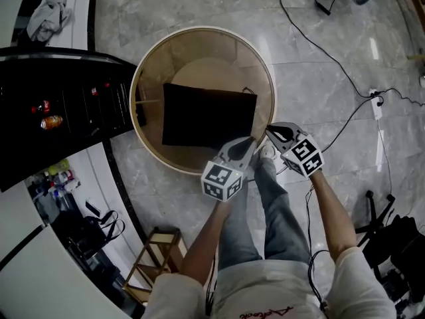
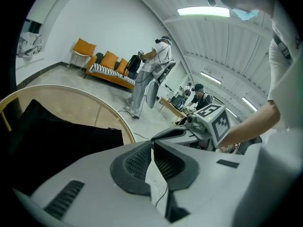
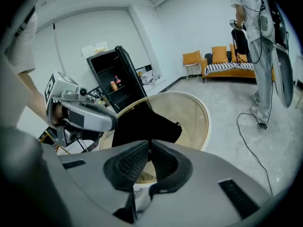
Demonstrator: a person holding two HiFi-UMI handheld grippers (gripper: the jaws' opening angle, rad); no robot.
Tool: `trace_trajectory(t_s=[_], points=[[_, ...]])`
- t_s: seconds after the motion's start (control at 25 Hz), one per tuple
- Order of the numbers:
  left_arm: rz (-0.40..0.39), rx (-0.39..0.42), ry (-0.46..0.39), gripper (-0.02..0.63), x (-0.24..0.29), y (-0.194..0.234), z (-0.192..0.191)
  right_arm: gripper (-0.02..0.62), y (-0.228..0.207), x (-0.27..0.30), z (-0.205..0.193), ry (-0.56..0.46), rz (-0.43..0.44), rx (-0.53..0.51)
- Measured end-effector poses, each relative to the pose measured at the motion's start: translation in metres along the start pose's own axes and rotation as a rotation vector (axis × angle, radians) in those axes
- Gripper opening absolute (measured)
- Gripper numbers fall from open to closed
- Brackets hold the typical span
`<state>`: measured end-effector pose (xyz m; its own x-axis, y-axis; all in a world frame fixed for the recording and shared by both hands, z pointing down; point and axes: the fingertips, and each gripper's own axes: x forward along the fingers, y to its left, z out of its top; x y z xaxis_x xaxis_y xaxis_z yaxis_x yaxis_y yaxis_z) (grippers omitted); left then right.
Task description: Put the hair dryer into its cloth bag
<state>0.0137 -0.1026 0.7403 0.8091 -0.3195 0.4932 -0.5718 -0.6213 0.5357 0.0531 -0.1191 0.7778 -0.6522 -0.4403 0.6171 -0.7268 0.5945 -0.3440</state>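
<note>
A black cloth bag (image 1: 209, 118) lies flat on the round wooden table (image 1: 135, 105); a short cord shows at its far right corner. No hair dryer is visible in any view. My left gripper (image 1: 249, 141) hovers at the table's near rim just off the bag's near right corner, with its jaws shut and nothing between them. My right gripper (image 1: 270, 130) sits close beside it to the right, also shut and empty. In the left gripper view the pads (image 2: 142, 162) meet above the bag (image 2: 61, 141). The right gripper view shows closed pads (image 3: 130, 162) with the bag (image 3: 142, 122) beyond them.
A black cabinet (image 1: 60, 111) holding cans stands to the table's left. A wooden stool (image 1: 156, 258) is near my legs. Cables (image 1: 332, 45) and a power strip (image 1: 376, 105) lie on the marble floor. A person (image 2: 151, 70) stands by an orange sofa (image 2: 111, 67).
</note>
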Motion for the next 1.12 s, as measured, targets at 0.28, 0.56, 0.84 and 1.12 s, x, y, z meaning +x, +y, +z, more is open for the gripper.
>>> trace_trajectory(t_s=[0.28, 0.56, 0.84, 1.12], points=[[0.025, -0.004, -0.065, 0.040, -0.030, -0.015, 0.037, 0.028, 0.021, -0.044, 0.063, -0.117, 0.021, 0.046], [0.069, -0.002, -0.158, 0.034, -0.074, -0.033, 0.087, 0.028, 0.039, -0.094, 0.120, -0.203, -0.034, 0.005], [0.057, 0.060, -0.242, 0.032, -0.101, -0.080, 0.141, 0.028, 0.065, -0.149, 0.187, -0.279, -0.073, -0.116], [0.036, 0.148, -0.340, 0.032, -0.136, -0.139, 0.209, 0.028, 0.098, -0.213, 0.267, -0.403, -0.113, -0.207]])
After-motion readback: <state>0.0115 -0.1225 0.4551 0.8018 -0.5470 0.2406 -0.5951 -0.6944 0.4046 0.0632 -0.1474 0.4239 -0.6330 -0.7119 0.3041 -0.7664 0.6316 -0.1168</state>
